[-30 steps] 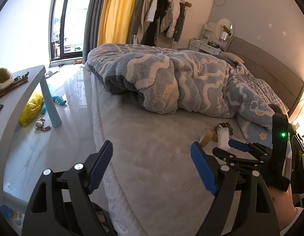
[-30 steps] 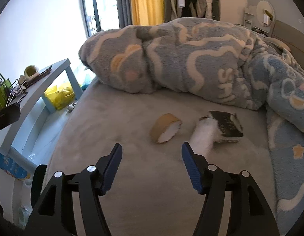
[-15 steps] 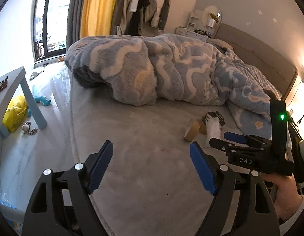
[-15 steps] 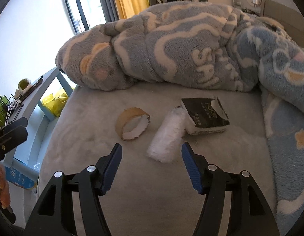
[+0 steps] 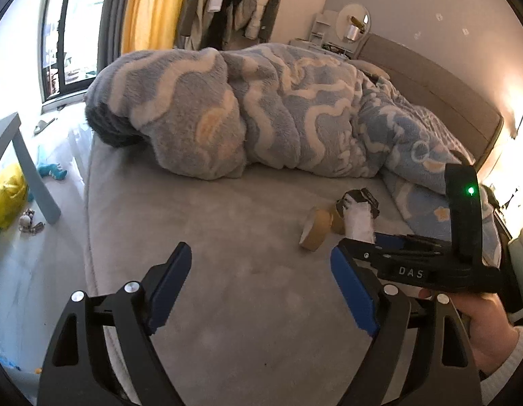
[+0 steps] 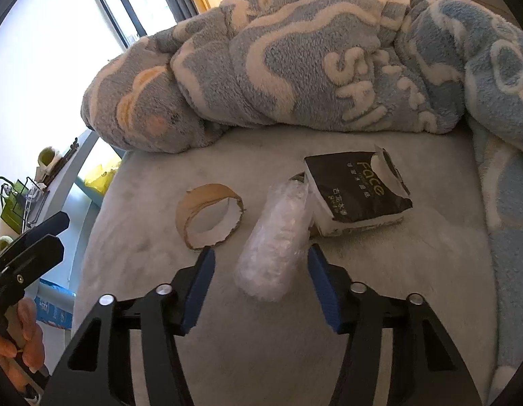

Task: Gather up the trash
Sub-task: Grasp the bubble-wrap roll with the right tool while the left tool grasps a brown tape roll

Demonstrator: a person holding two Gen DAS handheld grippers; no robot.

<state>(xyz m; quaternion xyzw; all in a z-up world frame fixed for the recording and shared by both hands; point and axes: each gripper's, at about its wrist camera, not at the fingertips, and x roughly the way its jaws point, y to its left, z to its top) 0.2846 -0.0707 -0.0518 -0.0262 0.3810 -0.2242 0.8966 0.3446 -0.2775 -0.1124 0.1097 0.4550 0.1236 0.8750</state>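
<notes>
The right gripper [image 6: 261, 270], its jaws just closing around the plastic wrap roll [image 6: 273, 242] on the bed [image 6: 380, 304] but not yet touching, should squeeze it gently at mid-length.

On the grey bed [image 6: 380, 304], three pieces of trash are gathered before the rumpled blue-and-cream fleece blanket [image 6: 295, 61], which is heaped behind them and down the right. A torn brown cardboard tape ring [image 6: 207, 215] is set at the left, a clear crumpled plastic roll [image 6: 275, 247] just beside it on the right, and a black torn tissue packet [image 6: 356, 193] behind and right of the roll, touching it. The roll's near end is flanked by the right hand-held gripper [image 6: 261, 286].
</notes>
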